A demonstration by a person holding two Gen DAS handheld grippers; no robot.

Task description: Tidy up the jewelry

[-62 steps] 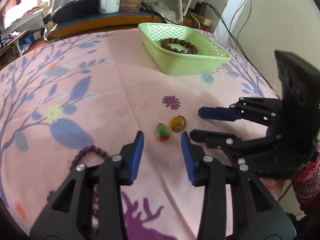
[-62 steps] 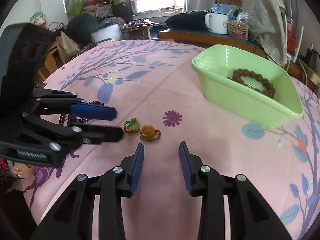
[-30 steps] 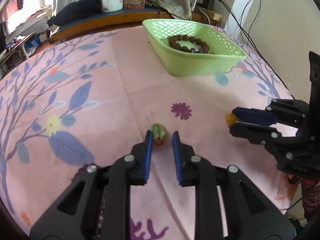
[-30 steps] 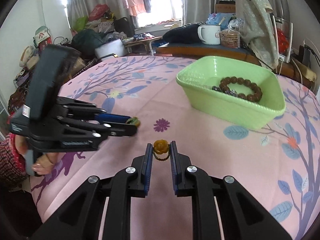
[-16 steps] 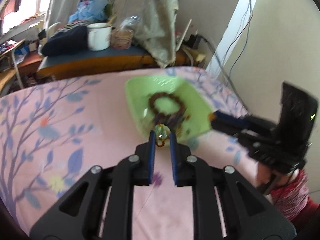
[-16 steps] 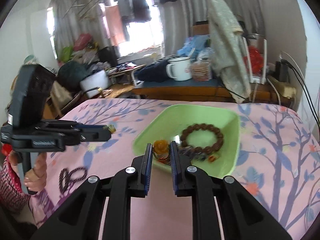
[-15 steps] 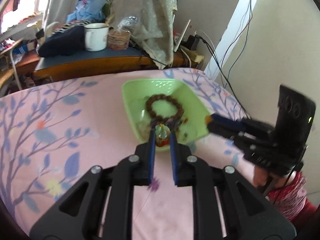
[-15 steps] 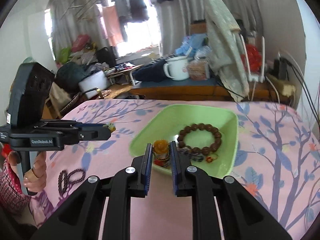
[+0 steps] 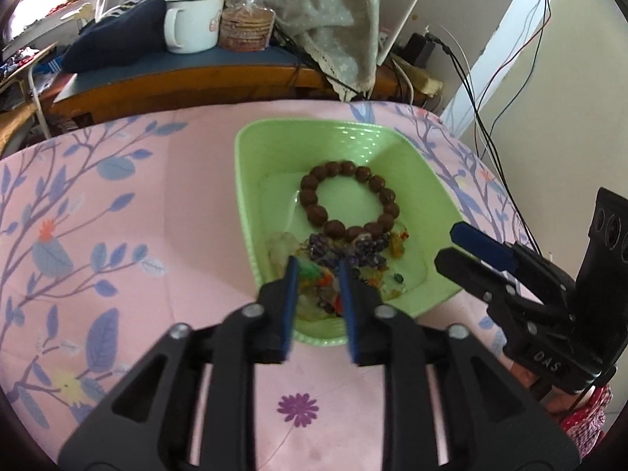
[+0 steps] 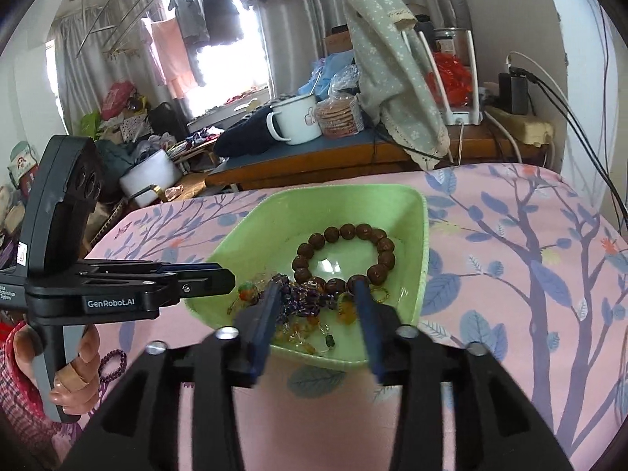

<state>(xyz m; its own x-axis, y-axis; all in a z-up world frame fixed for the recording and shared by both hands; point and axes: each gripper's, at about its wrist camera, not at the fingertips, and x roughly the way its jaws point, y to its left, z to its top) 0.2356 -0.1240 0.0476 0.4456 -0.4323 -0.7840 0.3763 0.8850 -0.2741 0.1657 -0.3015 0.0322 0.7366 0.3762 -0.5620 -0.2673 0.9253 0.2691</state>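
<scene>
A shallow pale-green plastic tray (image 9: 245, 196) sits on a pink cloth printed with blue leafy branches (image 9: 117, 216), and everything here is placed relative to that tray. Inside it, toward the far side, lies a bracelet of large round brown wooden beads (image 9: 349, 200); nearer the front wall is a loose heap of small jewelry, purple bead strands (image 10: 302, 298) tangled with amber and clear pieces. The left gripper (image 9: 316, 274) hangs over the tray's front corner, its jaws opening, with a small green and orange charm (image 9: 314, 271) between the blue pads and apparently dropping free. The right gripper (image 10: 318, 294) hovers over the front of the tray, its jaws also opening, an amber charm on a ring (image 10: 347, 312) lying just below them among the heap. A second purple bead bracelet (image 10: 114, 361) rests on the cloth, well apart from the tray, beside the hand holding the left gripper. That bracelet looks light, limp and prone to slither; pinching across one side of the loop seems the surest hold.
</scene>
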